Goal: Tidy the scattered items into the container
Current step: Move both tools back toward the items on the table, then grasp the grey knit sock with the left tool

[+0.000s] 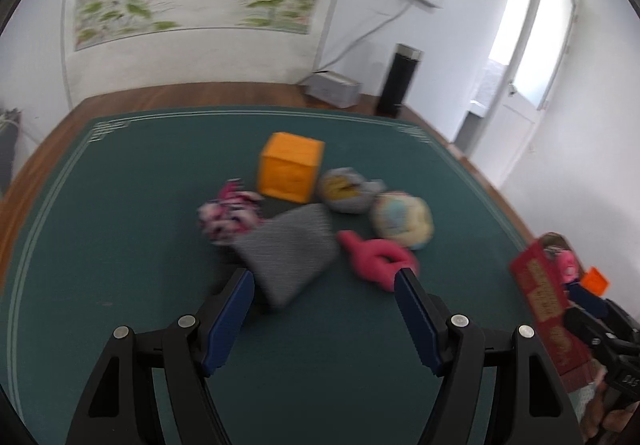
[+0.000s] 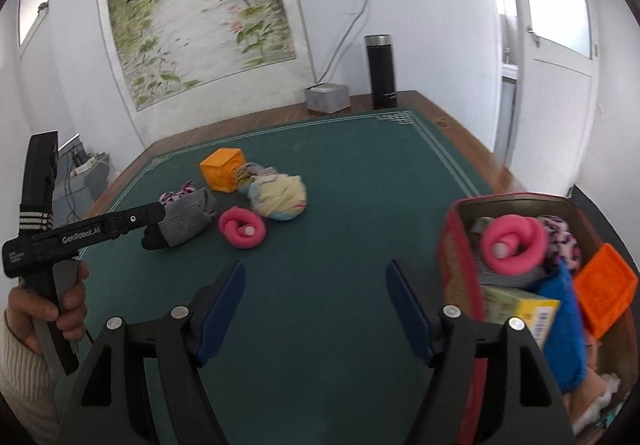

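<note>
The left gripper reaches low over the green mat, jaws spread wide, holding nothing; the gray sock lies just ahead between its tips, perhaps touching the left finger. The right gripper hovers wide open and empty, the red tin just to its right.

black flask, wall painting
</note>
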Motion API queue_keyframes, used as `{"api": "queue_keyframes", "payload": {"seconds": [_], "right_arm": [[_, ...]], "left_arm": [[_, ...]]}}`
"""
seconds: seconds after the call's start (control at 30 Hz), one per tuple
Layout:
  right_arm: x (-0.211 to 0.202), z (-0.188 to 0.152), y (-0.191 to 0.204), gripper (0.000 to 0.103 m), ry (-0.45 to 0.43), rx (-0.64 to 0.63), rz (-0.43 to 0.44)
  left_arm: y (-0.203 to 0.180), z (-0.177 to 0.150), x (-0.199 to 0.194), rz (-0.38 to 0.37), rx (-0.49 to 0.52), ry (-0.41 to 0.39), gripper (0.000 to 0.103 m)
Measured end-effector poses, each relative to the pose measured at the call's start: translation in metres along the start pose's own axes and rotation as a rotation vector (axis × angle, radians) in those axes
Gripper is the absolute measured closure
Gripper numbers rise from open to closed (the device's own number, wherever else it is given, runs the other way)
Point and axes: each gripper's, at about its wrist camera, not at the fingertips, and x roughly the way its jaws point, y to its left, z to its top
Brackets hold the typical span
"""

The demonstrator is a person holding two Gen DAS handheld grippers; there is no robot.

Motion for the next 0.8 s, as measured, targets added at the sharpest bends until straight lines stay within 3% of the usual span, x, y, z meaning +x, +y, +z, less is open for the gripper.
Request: {"api": "queue_keyframes", "payload": {"seconds": [0.17,0.37,0.47,0.6,0.67,0.8], "right_arm": [[0.027,-0.001,0.016,0.027,0.041,-0.002,0.032],[0.051,-0.005,0.021,0.027,0.084,0.003,0.038],[0.062,-0.007,0.02,0.027,0.102,0.01,0.032],[0.072,-0.01,0.012,0.027,0.125,0.041,0.028],[0.075,-0.011,0.009,0.027,0.131,0.049,0.024],[0.075,-0.013,0.006,0.027,0.13,0.059,0.021]], "left_arm": [[0.029,-0.001,0.026,-0.01,0.018,0.047,0.029],[0.019,-0.004,0.063,-0.02,0.063,0.118,0.029],[0.007,-0.008,0.064,-0.083,0.079,0.133,0.029],[-0.02,-0.017,0.052,-0.23,0.164,0.151,0.029],[-0.035,-0.019,0.048,-0.207,0.223,0.131,0.029],[-0.033,-0.015,0.051,-0.109,0.187,0.123,0.029]]}}
